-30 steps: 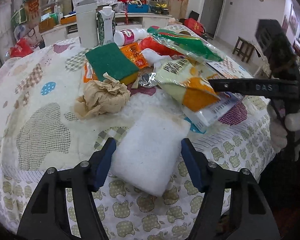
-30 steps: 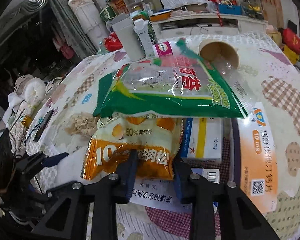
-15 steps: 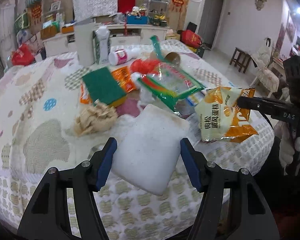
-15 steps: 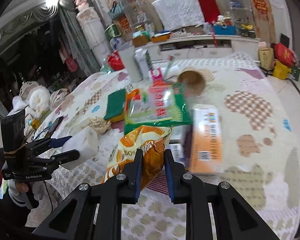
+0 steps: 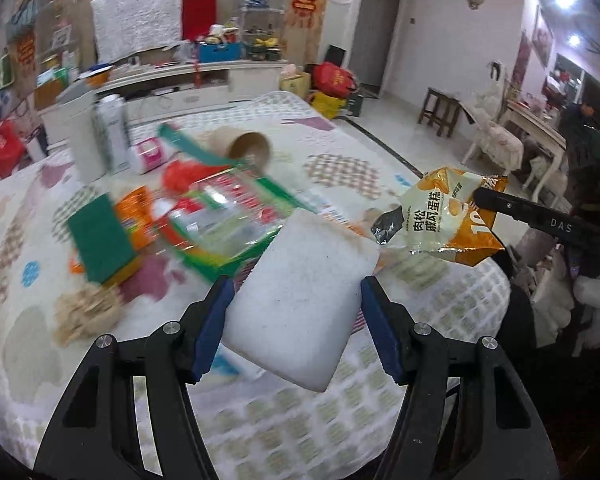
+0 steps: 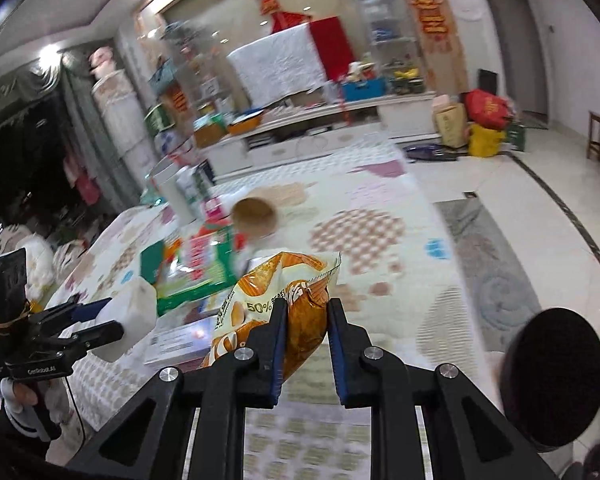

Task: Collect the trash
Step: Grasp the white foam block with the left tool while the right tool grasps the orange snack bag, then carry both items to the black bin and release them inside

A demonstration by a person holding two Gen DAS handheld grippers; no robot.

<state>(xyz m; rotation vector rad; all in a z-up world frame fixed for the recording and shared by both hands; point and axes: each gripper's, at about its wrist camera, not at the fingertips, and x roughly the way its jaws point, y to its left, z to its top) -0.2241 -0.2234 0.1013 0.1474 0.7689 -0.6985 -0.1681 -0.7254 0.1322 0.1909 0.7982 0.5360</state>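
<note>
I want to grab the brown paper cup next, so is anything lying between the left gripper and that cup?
Yes. The left gripper is shut on a white foam block, and the green plastic bag lies in front of the tipped brown paper cup.

Sponge block [image 5: 304, 304]: white, few small dark specks
Snack bag [image 5: 444, 216]: orange and cream, dark letters
Tablecloth [image 5: 340, 420]: cream, with checked patches and rows of small green apples
Scouring pad [image 5: 100, 240]: dark green
Gripper pads [image 5: 374, 332]: blue, on black arms
Crumpled paper [image 5: 84, 312]: light brown
</note>
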